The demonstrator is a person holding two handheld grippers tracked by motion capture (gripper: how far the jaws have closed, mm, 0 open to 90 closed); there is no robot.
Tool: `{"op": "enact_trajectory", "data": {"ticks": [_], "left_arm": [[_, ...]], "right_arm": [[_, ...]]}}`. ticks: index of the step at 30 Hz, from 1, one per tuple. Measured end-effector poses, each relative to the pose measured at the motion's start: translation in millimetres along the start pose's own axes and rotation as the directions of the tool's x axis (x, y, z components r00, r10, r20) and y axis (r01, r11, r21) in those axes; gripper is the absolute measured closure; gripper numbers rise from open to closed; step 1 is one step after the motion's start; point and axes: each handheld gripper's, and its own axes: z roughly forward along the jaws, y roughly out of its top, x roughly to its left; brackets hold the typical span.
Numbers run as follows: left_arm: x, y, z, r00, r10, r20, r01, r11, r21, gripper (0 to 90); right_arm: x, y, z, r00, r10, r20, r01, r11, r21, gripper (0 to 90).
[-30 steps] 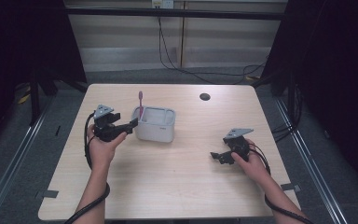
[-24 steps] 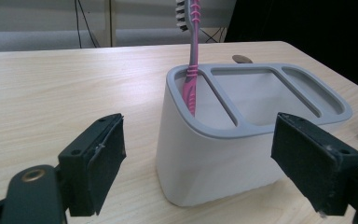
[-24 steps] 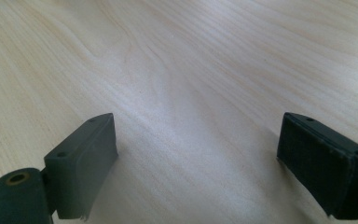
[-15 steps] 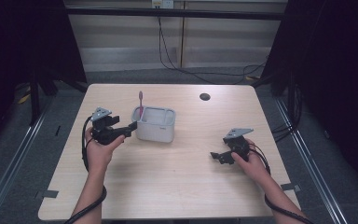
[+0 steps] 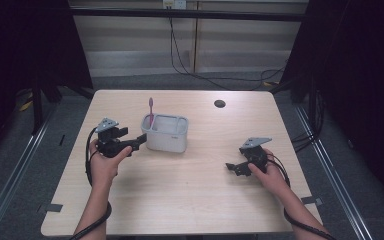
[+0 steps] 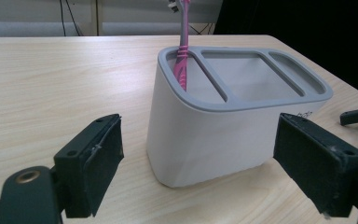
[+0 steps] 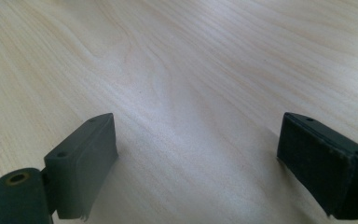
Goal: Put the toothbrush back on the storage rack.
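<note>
- left claw [image 5: 139, 141] is spread wide, not gripping anything, sitting just beside the left end of the white holder [image 5: 165, 133]. From the left gripper view the holder [image 6: 223, 121] sits between the two jaws but they're not touching it
- holder is upright on the tabletop [image 5: 190, 200], a bit left of the middle, grey rim, three compartments
- pink toothbrush [image 5: 151, 111] stands pretty much upright in the end compartment nearest the left claw, other two look empty
- right claw [image 5: 233, 168] is also released, jaws wide apart, low over bare wood on the right side, well apart from the holder
- small dark round spot [image 5: 219, 104] near the far edge of the tabletop
</note>
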Motion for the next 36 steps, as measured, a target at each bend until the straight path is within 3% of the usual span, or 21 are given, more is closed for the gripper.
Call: {"op": "enact_trajectory", "data": {"ticks": [8, 36], "left_arm": [[1.6, -5.1, -5.2, 0.9996, 0.026, 0.006, -0.026, 0.9995, 0.015, 15.4], [12.1, -33.7, -17.9, 0.9997, 0.023, -0.002, -0.022, 0.9977, 0.064, 15.8]], "right_arm": [[0.0, 0.0, 0.0, 1.0000, 0.000, 0.000, 0.000, 1.000, -0.001, 11.2], [-0.1, 0.0, 0.0, 1.0000, -0.001, 0.000, 0.001, 1.000, 0.000, 11.2]]}}
